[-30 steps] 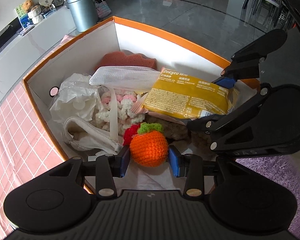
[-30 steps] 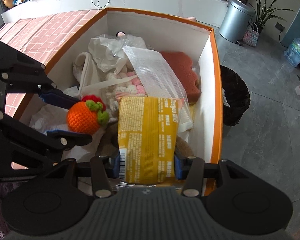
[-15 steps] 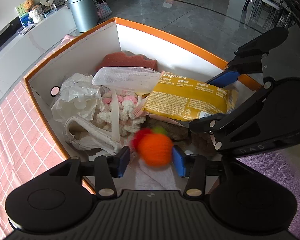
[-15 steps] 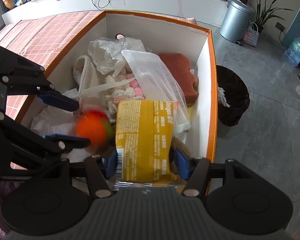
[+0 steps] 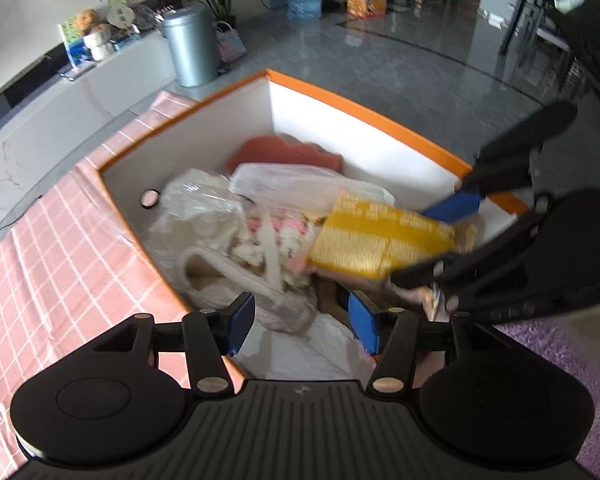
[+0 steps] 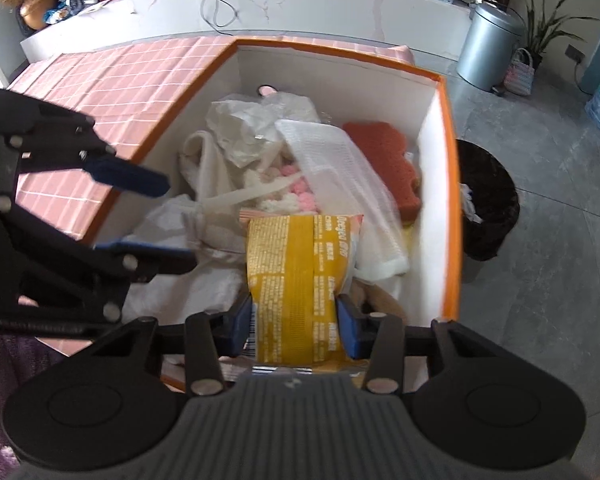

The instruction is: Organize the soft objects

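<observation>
the right gripper (image 6: 296,326) is clamped on the yellow packet (image 6: 300,276) at its near end, 1 blue pad pressed against each long edge. the packet hangs over the near right part of the box (image 6: 446,184), around 5 o'clock in the right wrist view. its long axis runs along the gripper's line, from 6 o'clock toward 12 o'clock, and its far end points at the pink yarn (image 6: 296,192) and the mesh bag (image 6: 340,168). in the left wrist view the packet (image 5: 384,236) lies across, from 3 o'clock toward 9 o'clock.

the left gripper (image 5: 302,320) stands with its pads wide apart and nothing between them, over white cloth (image 5: 300,352) at the box's near edge.

the packet looks light, crinkly and puffed, so it probably yields under the pads and its film may slip. the present side grip near 1 end seems adequate; a hold closer to the middle would likely curb sagging. the sponge (image 6: 384,152) sits at 1 o'clock against the right wall.
</observation>
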A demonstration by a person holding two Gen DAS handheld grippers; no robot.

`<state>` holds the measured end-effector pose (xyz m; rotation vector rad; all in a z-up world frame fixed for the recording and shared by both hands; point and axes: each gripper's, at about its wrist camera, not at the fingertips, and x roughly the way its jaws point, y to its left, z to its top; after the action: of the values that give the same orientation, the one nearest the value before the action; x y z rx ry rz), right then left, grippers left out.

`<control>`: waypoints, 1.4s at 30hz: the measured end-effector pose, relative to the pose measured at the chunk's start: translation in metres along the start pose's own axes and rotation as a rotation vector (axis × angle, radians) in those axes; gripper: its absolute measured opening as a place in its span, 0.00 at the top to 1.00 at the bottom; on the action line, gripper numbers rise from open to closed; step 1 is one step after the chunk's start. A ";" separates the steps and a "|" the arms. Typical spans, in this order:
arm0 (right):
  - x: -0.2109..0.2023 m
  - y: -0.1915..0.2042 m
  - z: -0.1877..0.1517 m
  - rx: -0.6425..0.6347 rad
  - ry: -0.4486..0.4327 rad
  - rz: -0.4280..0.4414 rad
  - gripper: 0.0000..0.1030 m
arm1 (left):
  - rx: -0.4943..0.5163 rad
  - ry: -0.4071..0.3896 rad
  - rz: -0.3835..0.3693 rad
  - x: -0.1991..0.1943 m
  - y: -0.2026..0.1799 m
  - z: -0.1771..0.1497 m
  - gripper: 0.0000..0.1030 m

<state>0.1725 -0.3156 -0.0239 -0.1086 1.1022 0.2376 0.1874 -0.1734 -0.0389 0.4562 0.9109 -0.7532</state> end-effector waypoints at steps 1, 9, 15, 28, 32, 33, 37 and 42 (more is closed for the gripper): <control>0.000 0.003 0.001 0.001 -0.002 0.010 0.58 | -0.007 -0.011 0.004 -0.003 0.002 0.000 0.38; 0.013 0.020 0.006 0.012 0.012 0.057 0.59 | -0.073 -0.068 0.038 -0.019 0.014 -0.003 0.38; 0.017 0.025 0.007 0.014 0.032 0.048 0.58 | -0.087 -0.088 0.034 -0.025 0.015 -0.006 0.38; -0.056 0.030 0.007 -0.036 -0.149 -0.071 0.34 | -0.117 -0.221 0.018 -0.064 0.015 -0.013 0.38; -0.082 0.037 0.002 -0.054 -0.231 -0.114 0.33 | -0.148 -0.311 0.037 -0.085 0.013 -0.018 0.38; -0.089 0.039 0.000 -0.058 -0.256 -0.125 0.33 | -0.155 -0.334 0.048 -0.090 0.013 -0.020 0.37; -0.113 0.047 -0.010 -0.051 -0.365 -0.163 0.28 | -0.191 -0.418 0.137 -0.110 0.012 -0.029 0.28; -0.133 0.060 -0.026 -0.018 -0.505 -0.207 0.26 | -0.203 -0.529 0.260 -0.132 0.005 -0.040 0.20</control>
<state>0.0776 -0.2807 0.0853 -0.1669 0.5809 0.0802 0.1178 -0.0938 0.0497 0.1732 0.4139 -0.4986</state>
